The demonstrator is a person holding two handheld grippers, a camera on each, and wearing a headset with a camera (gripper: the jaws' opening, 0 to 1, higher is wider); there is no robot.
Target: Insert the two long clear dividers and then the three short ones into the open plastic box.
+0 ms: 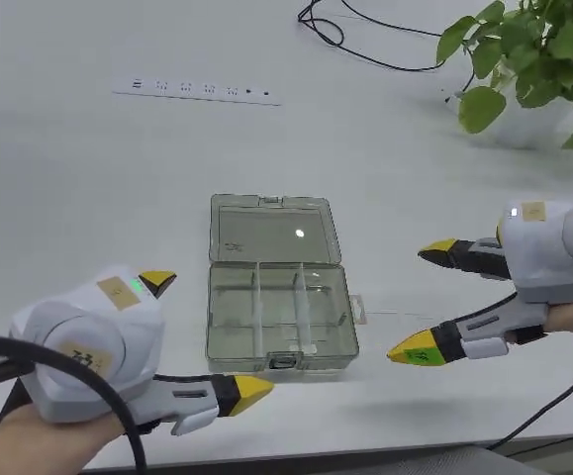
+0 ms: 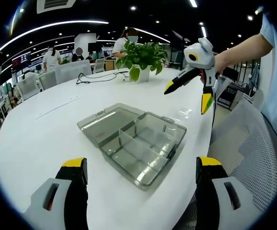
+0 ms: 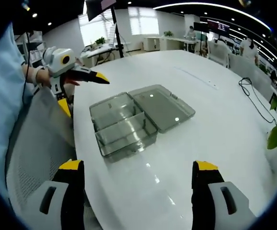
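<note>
Left gripper [image 1: 205, 336] sits low at the near-left corner of the white table [image 1: 88, 198]. It is gripped in a hand, with its yellow-tipped jaws spread wide and nothing between them. A black cable runs from its body off the lower-left edge of the head view. The right gripper [image 1: 420, 300] hangs on the opposite side, above the table's near-right part, with its jaws also apart and empty and pointing in toward the middle.

Between the two, close to the front edge of the table, lies the smoky clear plastic box [image 1: 281, 287] - open, apart from both grippers. Its lid [image 1: 271, 230] is folded back flat on the far side and its base [image 1: 335, 332] is nearer the person. Two clear dividers [image 1: 257, 307] stand upright in the base, running from the hinge side toward the front wall and splitting it into compartments. Whether these are the long or the short ones cannot be told. In the left gripper view the box lies just ahead of that gripper's jaws, and the right gripper is raised beyond it.

Farther back on the table rest a white power strip [image 1: 197, 89], a looped black cord [image 1: 365, 45] and a leafy potted plant [image 1: 524, 59] at the far right. Mesh chair backs show at the table's edge in both gripper views.
</note>
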